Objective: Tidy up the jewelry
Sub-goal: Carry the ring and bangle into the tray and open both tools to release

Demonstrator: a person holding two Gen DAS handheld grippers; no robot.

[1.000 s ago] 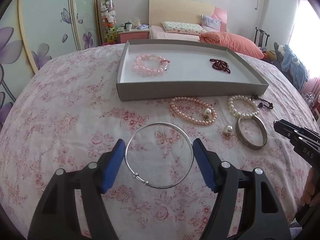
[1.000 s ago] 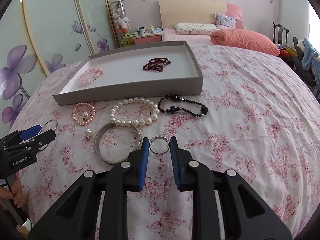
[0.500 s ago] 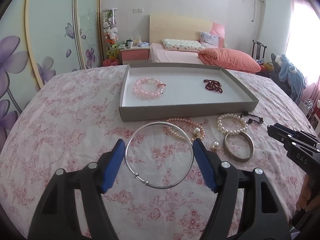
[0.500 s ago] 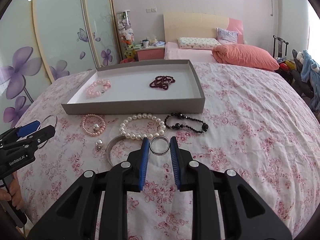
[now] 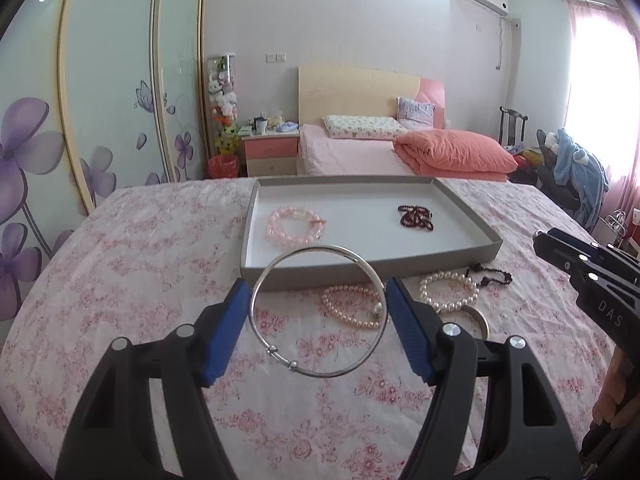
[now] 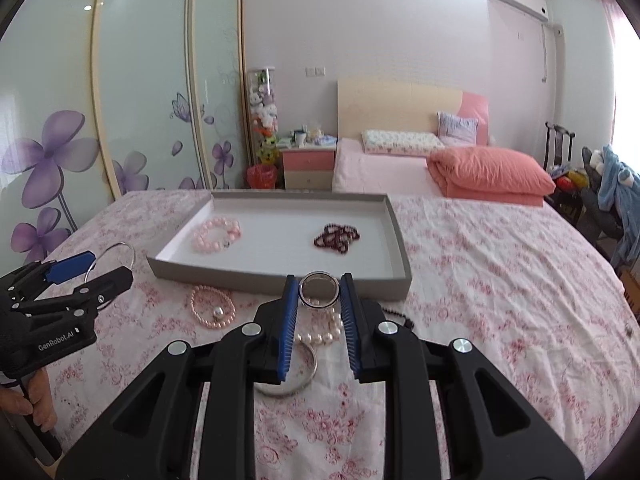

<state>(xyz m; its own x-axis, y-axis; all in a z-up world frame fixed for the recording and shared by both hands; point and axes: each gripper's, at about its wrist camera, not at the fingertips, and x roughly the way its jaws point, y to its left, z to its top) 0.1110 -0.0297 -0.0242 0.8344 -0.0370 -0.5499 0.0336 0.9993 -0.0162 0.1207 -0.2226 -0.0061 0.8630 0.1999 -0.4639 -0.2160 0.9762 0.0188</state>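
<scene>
The thin silver bangle (image 5: 318, 311) hangs pinched between the blue pads of the left gripper (image 5: 319, 307), its hoop facing the camera, with two small beads on the wire at about 7 o'clock. It is held above the floral bedspread (image 5: 132, 280), its top arc overlapping the near wall of the grey tray (image 5: 452, 258) in the left wrist view. In the right wrist view the same bangle (image 6: 110, 259) shows as a hoop clamped in that claw at 9 o'clock.

The right gripper (image 6: 319, 294) is closed on a small silver ring (image 6: 319, 289), gripped at its two sides by the blue pads and held in front of the tray's near wall (image 6: 280, 280). From the left wrist view this gripper (image 5: 580, 264) enters at 3 o'clock.

Inside the tray lie two pieces, well apart: a pink bead bracelet (image 5: 295, 227) toward 9 o'clock on the tray floor and a dark red bead string (image 5: 416, 218) toward 3 o'clock.

On the bedspread just outside the tray's near wall, from 9 to 3 o'clock, lie a pink pearl bracelet (image 5: 354, 307) with one larger pearl on it, a white pearl bracelet (image 5: 449, 292) and a black bead bracelet (image 5: 490, 274). A wide silver bangle (image 6: 286, 376) lies nearer the camera, partly hidden behind the right gripper's fingers, touching the white pearls (image 6: 320, 334) as far as can be seen.

Beyond the tray stand a bed with an orange folded quilt (image 5: 456, 156), a pink nightstand (image 5: 272, 154) and a wardrobe with purple flower doors (image 5: 80, 120).
</scene>
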